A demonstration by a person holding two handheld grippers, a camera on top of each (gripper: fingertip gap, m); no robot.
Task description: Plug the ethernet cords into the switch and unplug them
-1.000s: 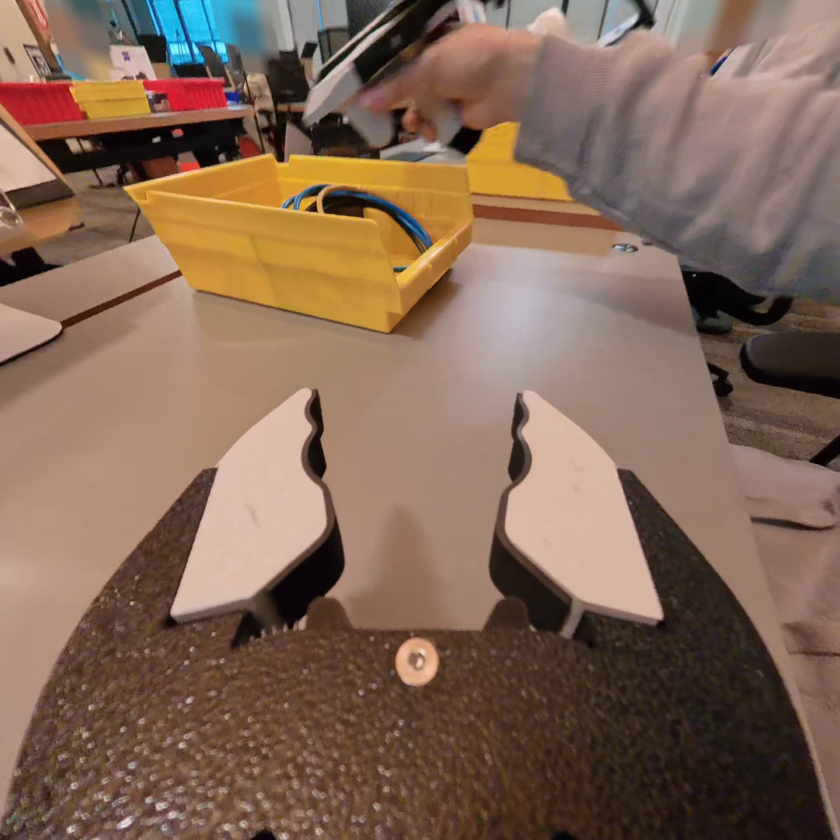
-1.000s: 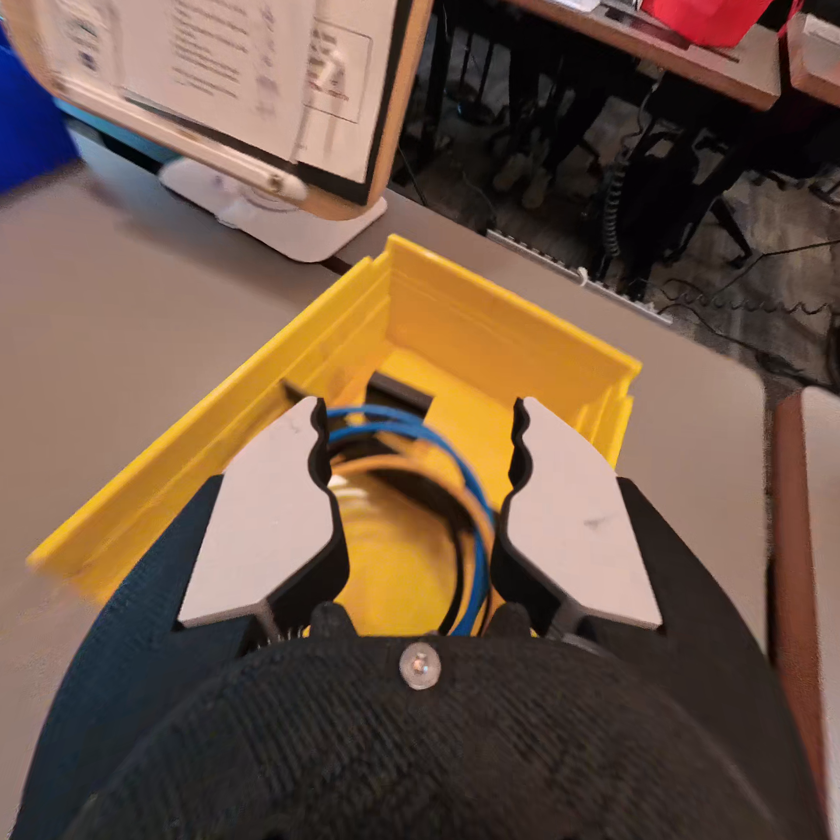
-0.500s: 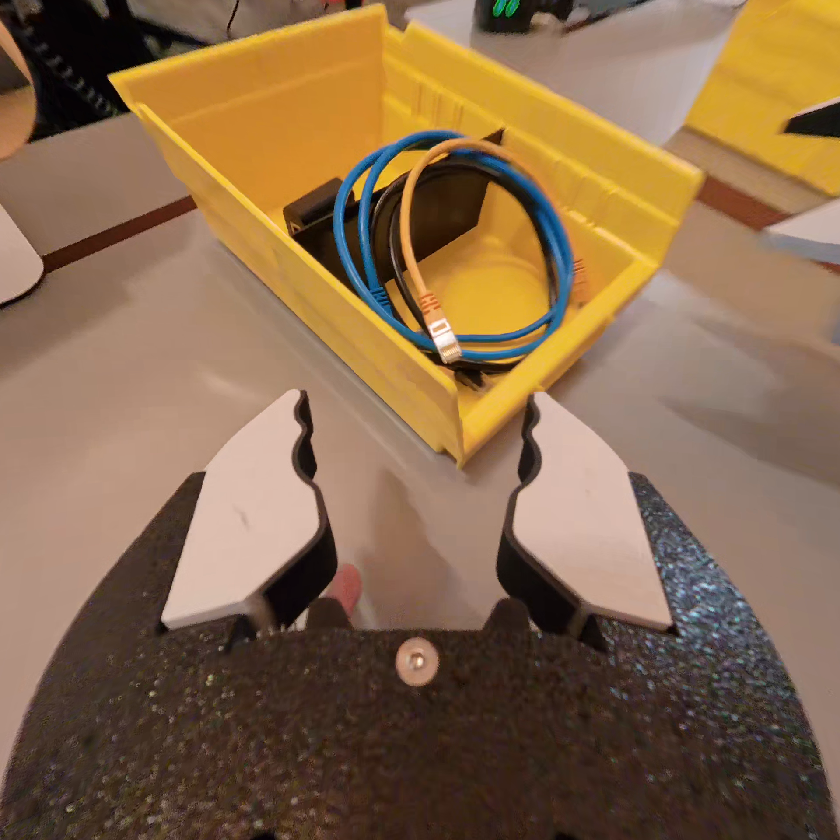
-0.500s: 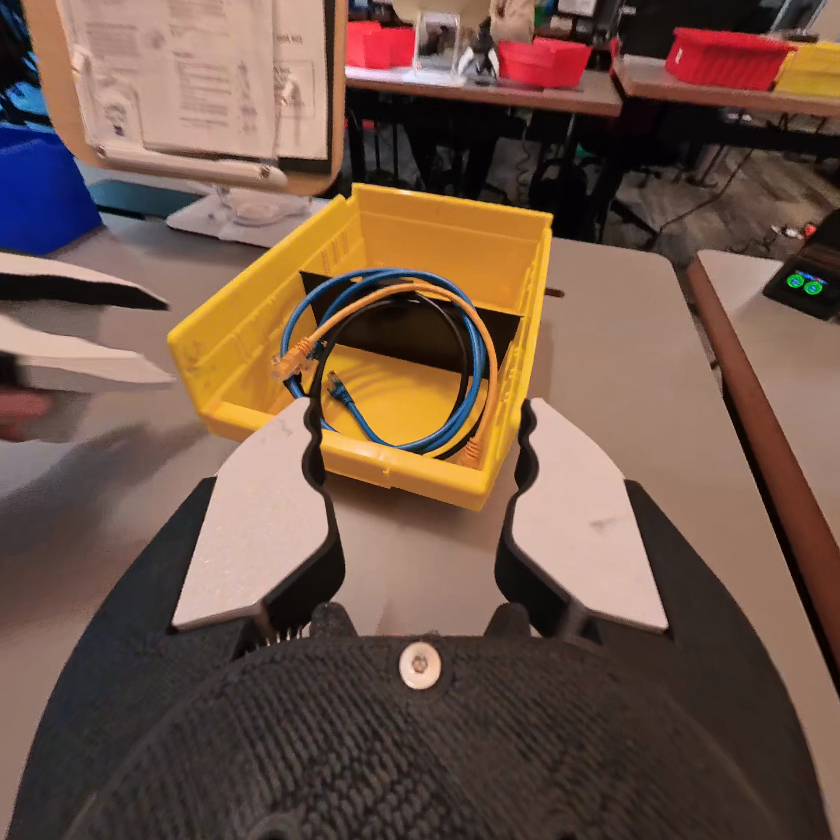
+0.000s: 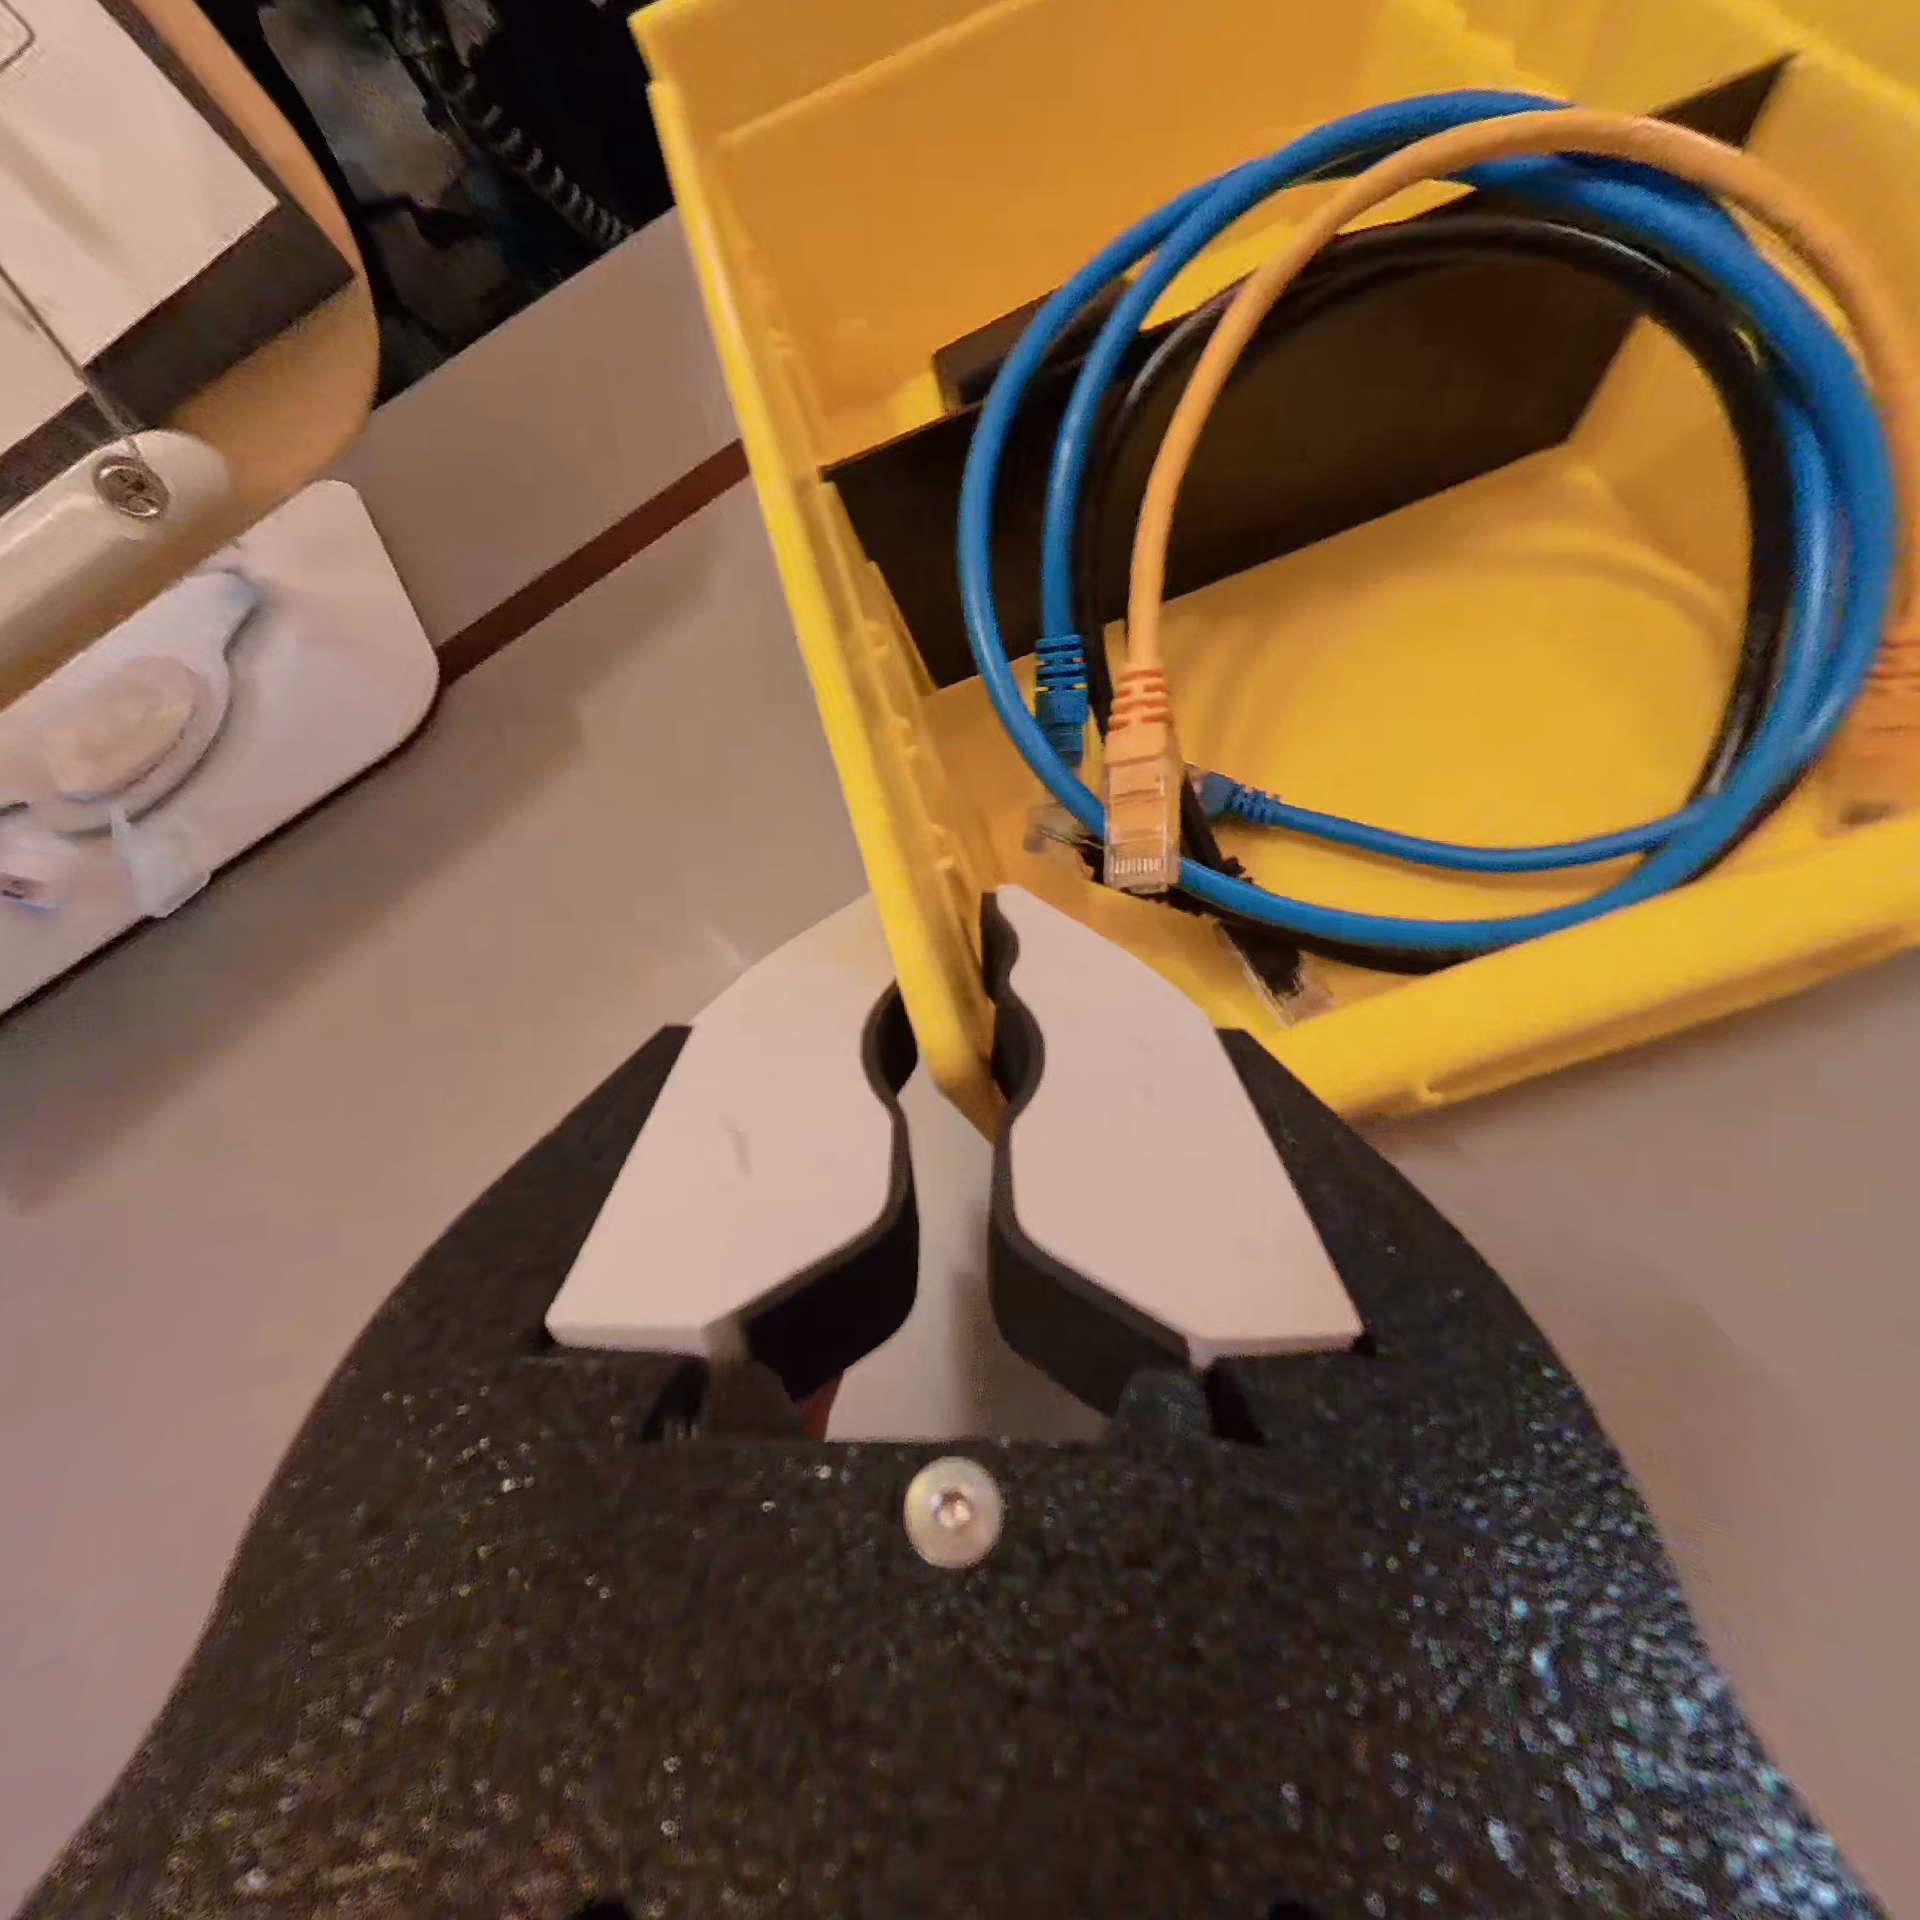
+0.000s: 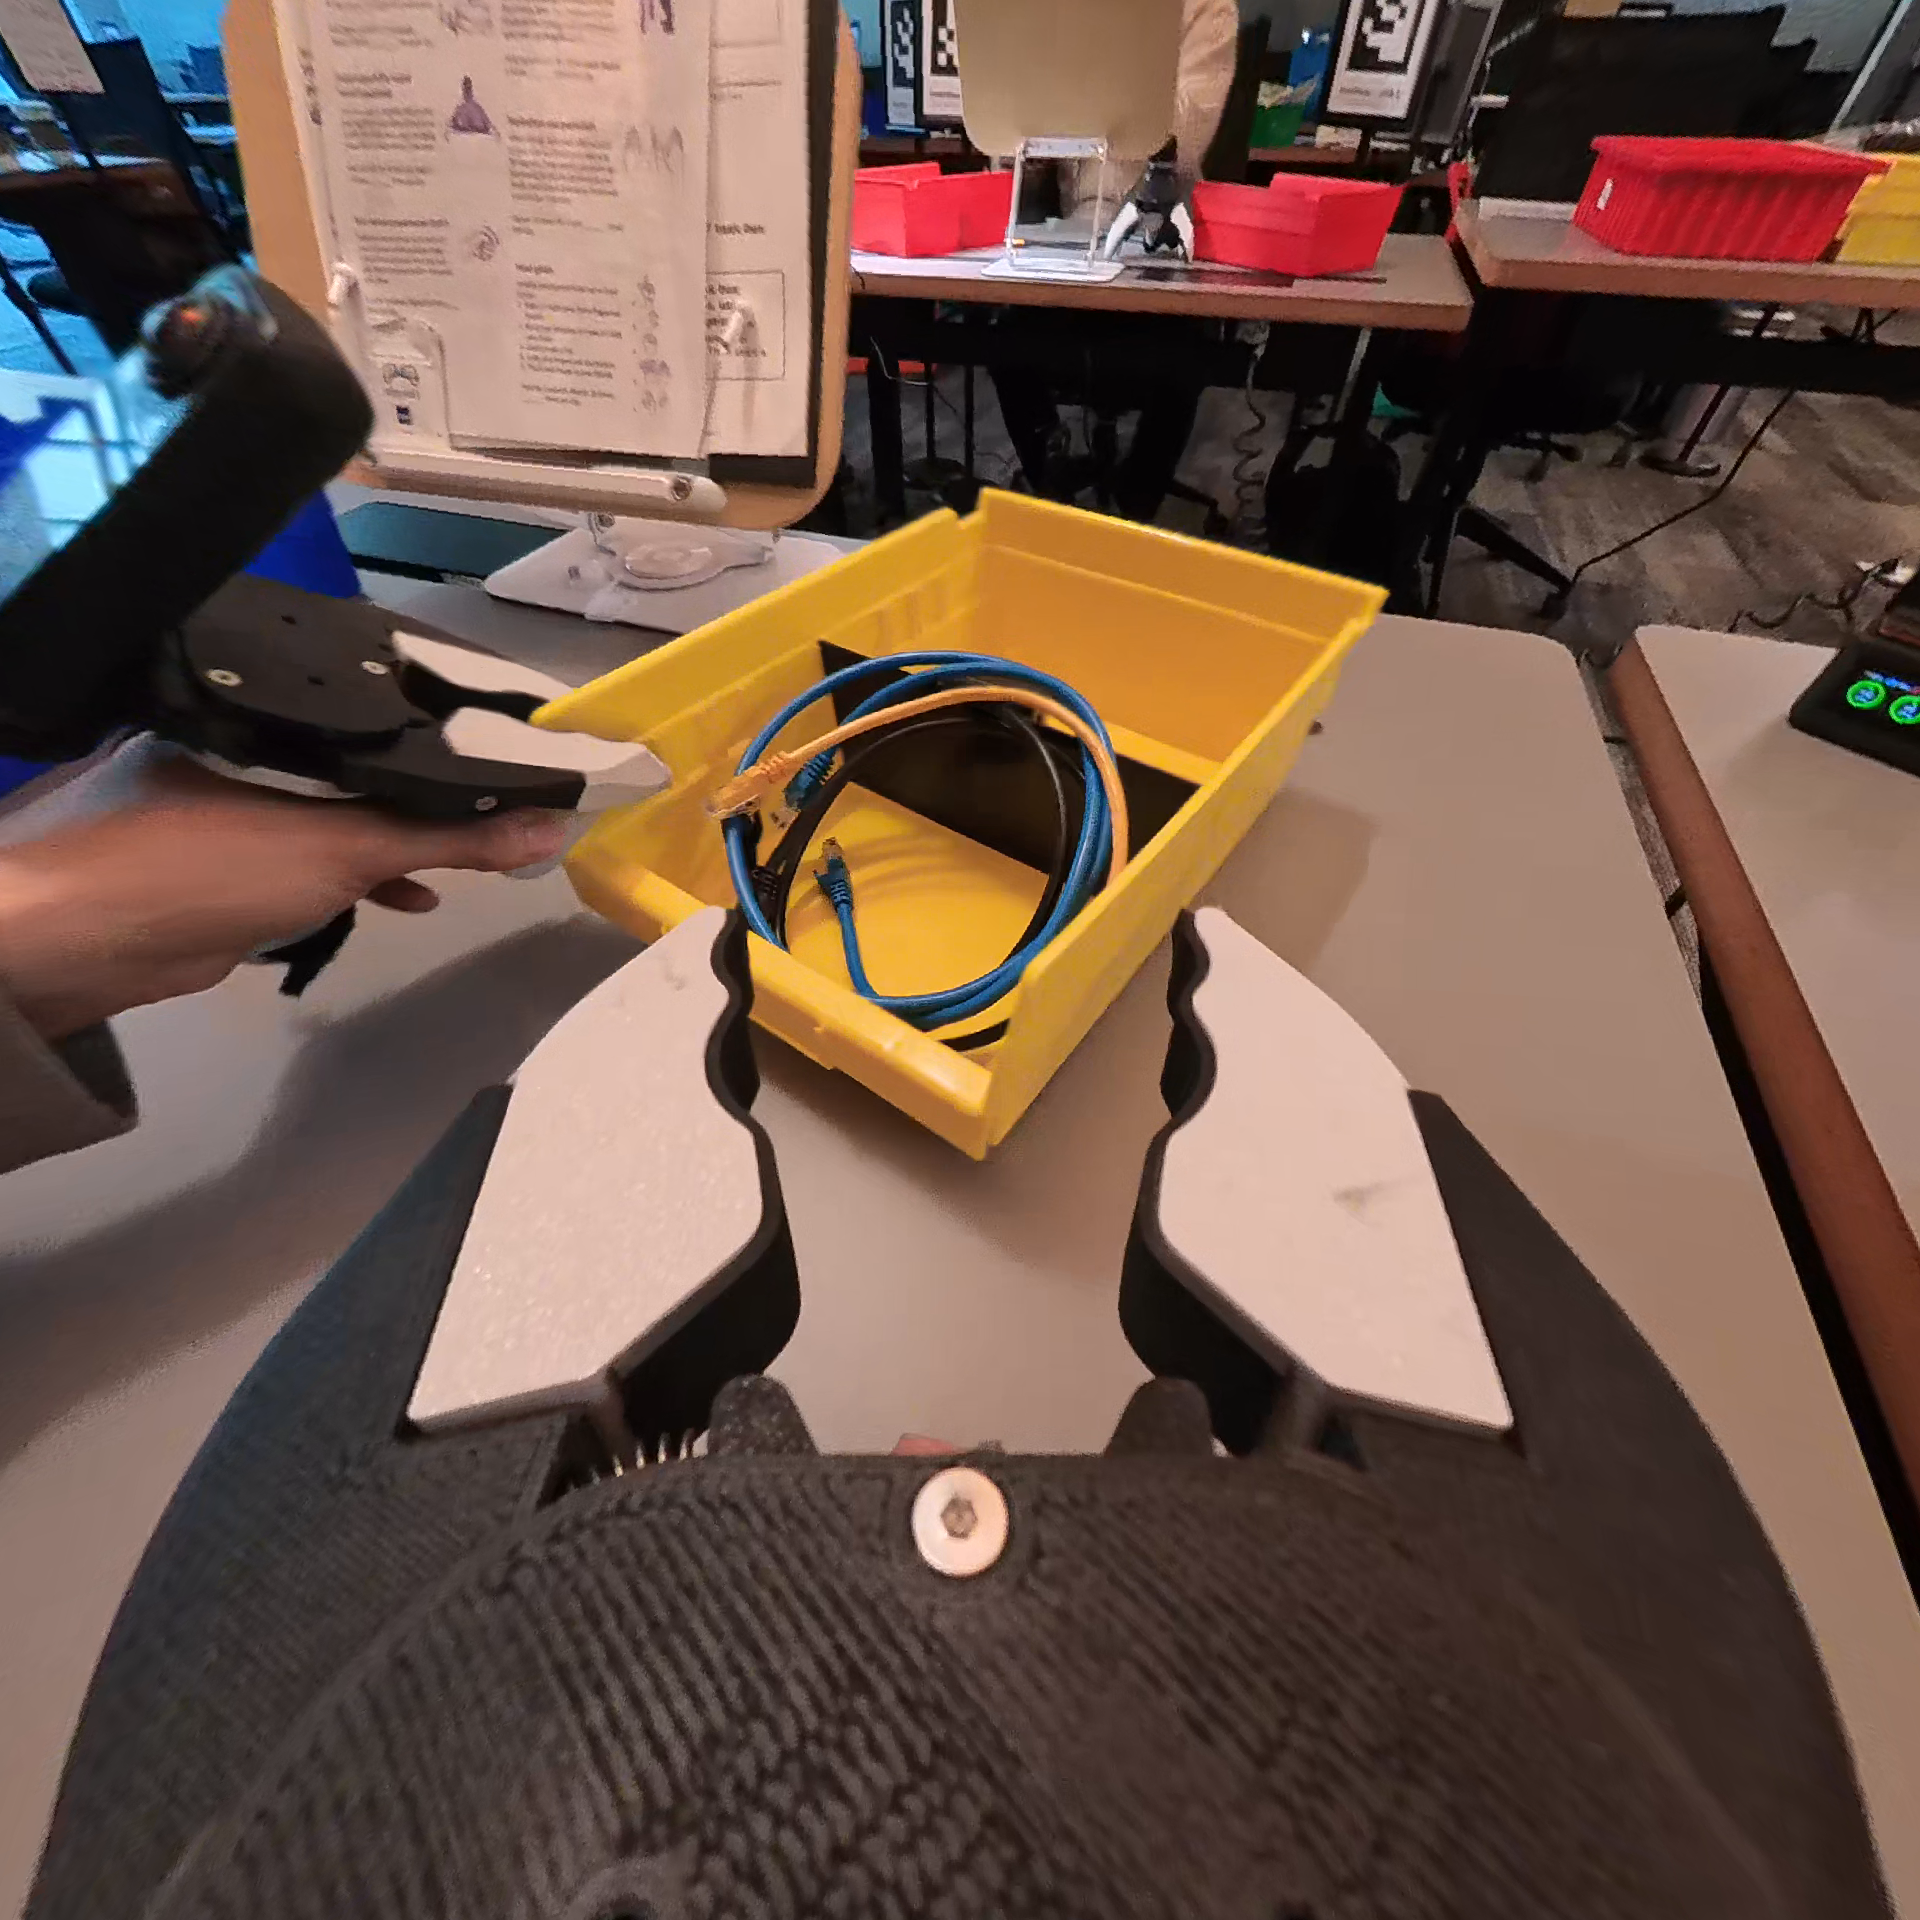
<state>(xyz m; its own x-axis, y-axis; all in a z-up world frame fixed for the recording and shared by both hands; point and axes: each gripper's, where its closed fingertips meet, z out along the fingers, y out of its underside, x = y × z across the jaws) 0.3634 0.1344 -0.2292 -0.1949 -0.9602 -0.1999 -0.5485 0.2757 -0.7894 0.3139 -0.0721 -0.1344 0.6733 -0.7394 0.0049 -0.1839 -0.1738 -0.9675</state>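
Observation:
A yellow bin [image 5: 1039, 156] sits on the grey table [image 5: 416, 1039]. In it lie coiled ethernet cords: a blue one [image 5: 1849, 520], an orange one [image 5: 1174, 468] with its clear plug hanging at the near left, and a black one [image 5: 1745, 436]. A black box-like piece [image 5: 1299, 447] stands across the bin under them. My left gripper [image 5: 940, 935] is shut on the bin's left wall near its front corner; it also shows in the right wrist view [image 6: 623, 748]. My right gripper [image 6: 956, 966] is open and empty just before the bin [image 6: 1174, 582].
A document stand with papers [image 6: 561, 239] and a white base [image 5: 208, 707] is behind the bin on the left. A person's hand [image 6: 208, 894] holds the left gripper. A second table [image 6: 1818, 831] with a small device [image 6: 1870, 696] lies to the right. Red bins [image 6: 1714, 197] stand far back.
My left gripper has moved forward to the bin and shut on its left wall. My right gripper has pulled back a little and stays open.

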